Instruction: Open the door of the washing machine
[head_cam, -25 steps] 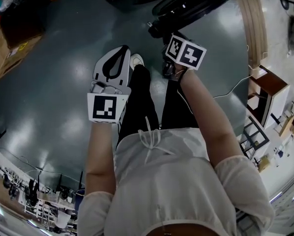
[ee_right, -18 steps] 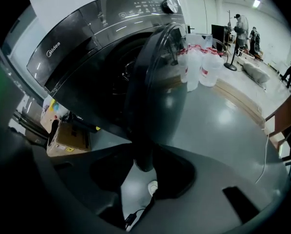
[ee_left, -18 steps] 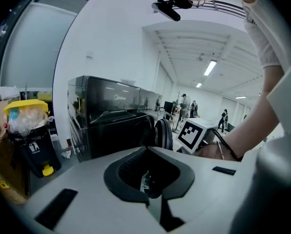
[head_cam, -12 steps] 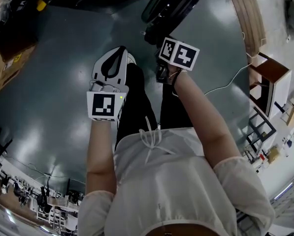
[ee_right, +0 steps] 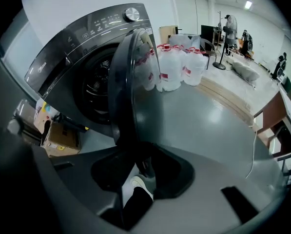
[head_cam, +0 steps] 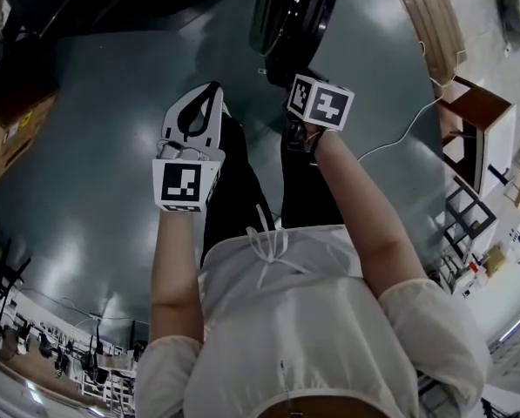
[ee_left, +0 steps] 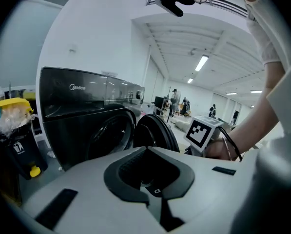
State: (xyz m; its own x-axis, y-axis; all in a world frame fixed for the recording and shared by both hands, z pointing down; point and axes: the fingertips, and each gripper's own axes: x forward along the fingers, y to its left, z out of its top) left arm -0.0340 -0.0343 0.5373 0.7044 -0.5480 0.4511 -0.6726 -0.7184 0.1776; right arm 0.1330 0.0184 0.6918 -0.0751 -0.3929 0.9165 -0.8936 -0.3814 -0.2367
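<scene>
The dark washing machine (ee_right: 82, 57) stands with its round door (ee_right: 130, 91) swung open, the drum showing behind it. In the head view the door (head_cam: 294, 16) is edge-on at the top. My right gripper (head_cam: 296, 131) hangs under its marker cube, pointing steeply down just short of the door's lower rim. Its jaws (ee_right: 140, 174) are closing with nothing pressed between them; a white shoe shows through the gap. My left gripper (head_cam: 209, 90) is shut and empty, held beside the right one and aimed at the machine (ee_left: 87, 126).
Cardboard boxes (head_cam: 16, 138) lie on the grey floor at the left. Clear water bottles (ee_right: 174, 67) stand behind the door. A wooden platform (head_cam: 434, 16), a brown cabinet (head_cam: 473, 120) and a floor cable (head_cam: 399, 142) are at the right. A yellow-lidded bin (ee_left: 11, 118) stands beside the machine.
In the head view the door has shifted from the upper right to straight above the right gripper and looks more edge-on. Both hands have moved across the floor together.
</scene>
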